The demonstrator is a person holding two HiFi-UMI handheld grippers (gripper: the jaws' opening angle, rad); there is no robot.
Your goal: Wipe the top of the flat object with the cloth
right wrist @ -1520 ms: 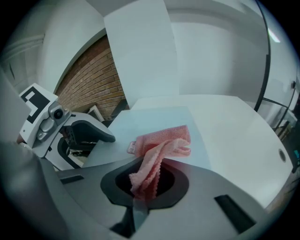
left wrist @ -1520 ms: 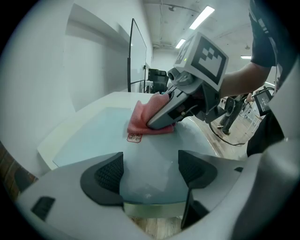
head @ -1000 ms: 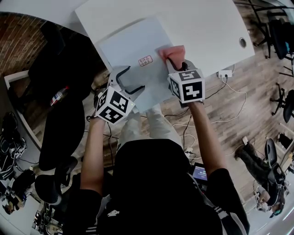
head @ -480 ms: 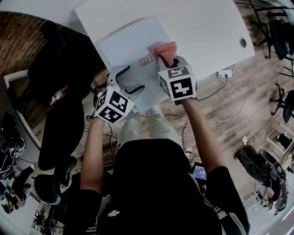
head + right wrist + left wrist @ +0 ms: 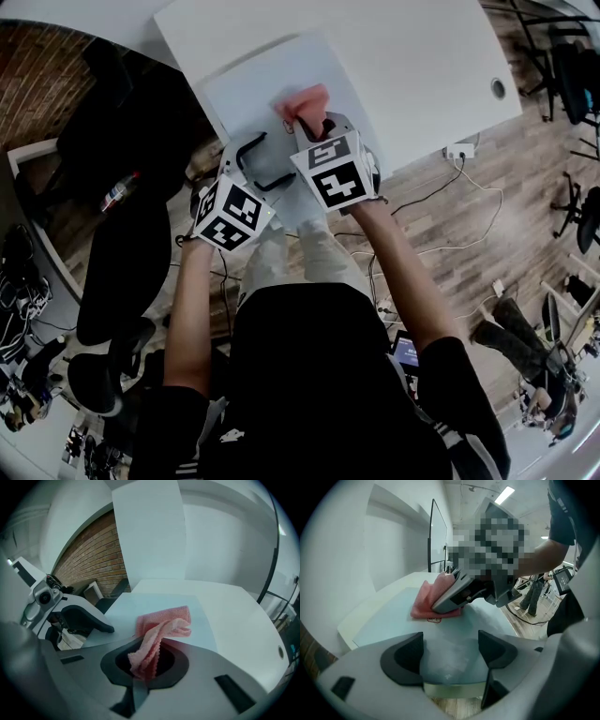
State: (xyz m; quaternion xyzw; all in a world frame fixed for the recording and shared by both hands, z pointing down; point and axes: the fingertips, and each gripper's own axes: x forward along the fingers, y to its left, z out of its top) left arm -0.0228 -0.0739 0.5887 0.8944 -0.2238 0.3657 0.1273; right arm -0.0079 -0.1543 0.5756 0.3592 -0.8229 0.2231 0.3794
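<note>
Since a second ago the right gripper (image 5: 302,120) is sliding the cloth (image 5: 302,98) leftward across the flat panel (image 5: 246,94), from the panel's right side to about its middle. The left gripper (image 5: 255,165) is not shifting at all.

I'm keeping the right gripper clamped on the cloth. Its own view shows one bunched end pinched between the closed jaws, with the rest trailing forward and lying on the panel top. The left gripper is sitting with its jaws apart at the near edge of the panel. The panel surface shows between them and nothing is clamped, so I judge it is only steadying that corner.

The panel is lying flat on the white table (image 5: 422,56), with its near corner overhanging the table edge toward me.

Progress, as a judgement: the wipe is under way, mid-stroke. The right part of the top is probably already covered. The left half and the far-left corner are still waiting, and so is the near strip by the left gripper.

Writing: a small sticker (image 5: 434,619) with red print is peeking out from under the cloth's near edge in the left gripper view. It is too small to read. In the head view the gripper is hiding it. I'm seeing no other brand or text, only the square black-and-white patterns on the marker cubes (image 5: 336,173).
</note>
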